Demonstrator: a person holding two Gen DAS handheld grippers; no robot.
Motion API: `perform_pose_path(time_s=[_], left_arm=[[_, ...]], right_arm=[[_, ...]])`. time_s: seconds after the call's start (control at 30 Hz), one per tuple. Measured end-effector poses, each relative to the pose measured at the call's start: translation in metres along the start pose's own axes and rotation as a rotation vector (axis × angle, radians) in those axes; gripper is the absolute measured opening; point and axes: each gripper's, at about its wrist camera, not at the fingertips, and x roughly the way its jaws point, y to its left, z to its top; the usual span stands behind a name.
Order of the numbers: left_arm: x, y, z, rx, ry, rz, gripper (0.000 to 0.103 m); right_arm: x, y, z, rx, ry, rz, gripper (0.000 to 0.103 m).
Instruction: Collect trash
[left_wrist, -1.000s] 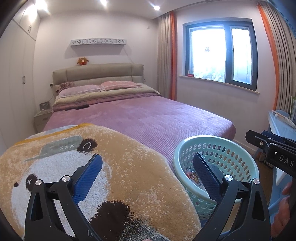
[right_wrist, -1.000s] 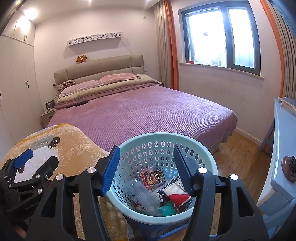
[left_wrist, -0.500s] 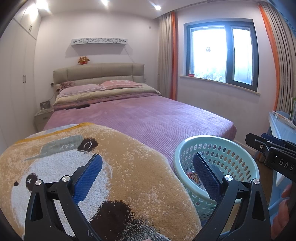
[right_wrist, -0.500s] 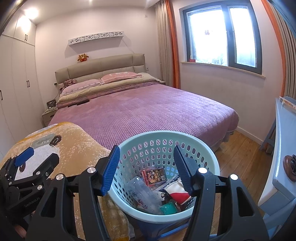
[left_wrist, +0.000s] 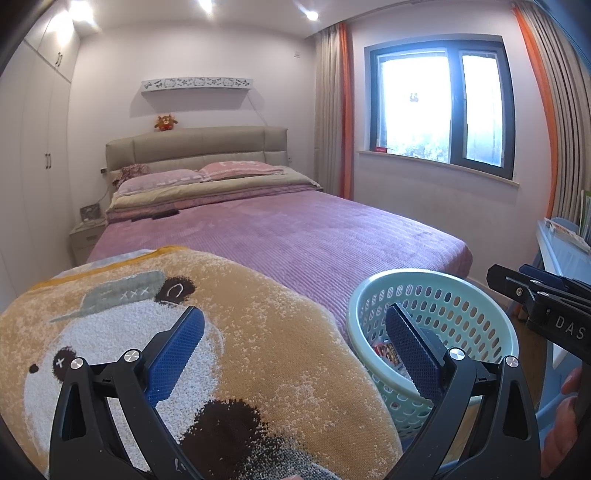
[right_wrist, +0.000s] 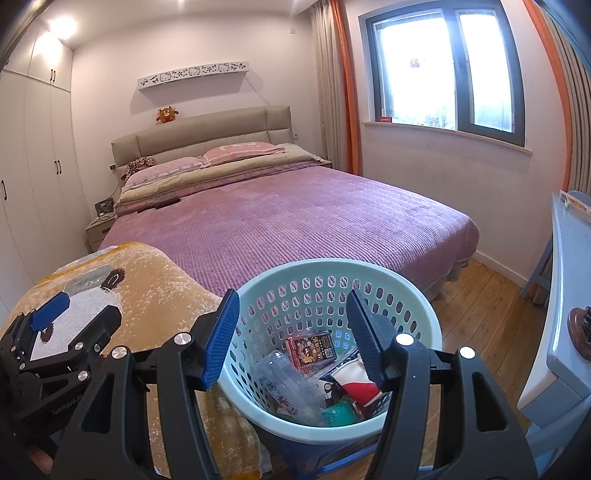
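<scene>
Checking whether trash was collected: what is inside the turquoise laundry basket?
Inside the turquoise laundry basket: a clear plastic bottle, a red printed box, a red-and-white packet and a green object. Whatever lies beneath them is covered.

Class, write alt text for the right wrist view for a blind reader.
An open black claw with blue pads hovers over a pale green perforated plastic basket holding a clear plastic bottle and a red printed packet, beside a purple-quilted bed.

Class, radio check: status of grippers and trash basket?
Left gripper open, empty. Right gripper open, empty, above basket. Trash inside: bottle, red packet. Nothing blocking.
</scene>
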Motion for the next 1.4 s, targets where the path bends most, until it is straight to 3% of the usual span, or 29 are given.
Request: perform_pose_path(time_s=[0.63,0.7,0.9,1.17,1.27,1.4], left_arm=[[-0.005,-0.004,0.003,0.038,-0.008,0.029,0.095],[-0.007,-0.007,0.007,0.064,0.002,0.07,0.095],[-0.029,-0.007,0.016,0.082,-0.015,0.072,0.095],[-0.05,0.013,0.016,0.033,0.01,0.097,0.095],[-0.059,0.022,0.011,0.031,0.017,0.137,0.095],[-0.067,0.041,0.008,-0.018,0.061,0.11,0.095]], right_arm=[[-0.002,0.001,-0.001,-0.003,0.001,0.007,0.057],[-0.003,0.002,0.0,-0.008,0.006,0.002,0.057],[-0.008,0.007,0.004,-0.007,0.005,0.009,0.057],[-0.023,0.02,0.003,-0.023,-0.009,0.031,0.057],[-0.026,0.029,0.002,-0.027,-0.008,0.045,0.057],[-0.032,0.049,0.003,-0.063,-0.012,0.048,0.057]])
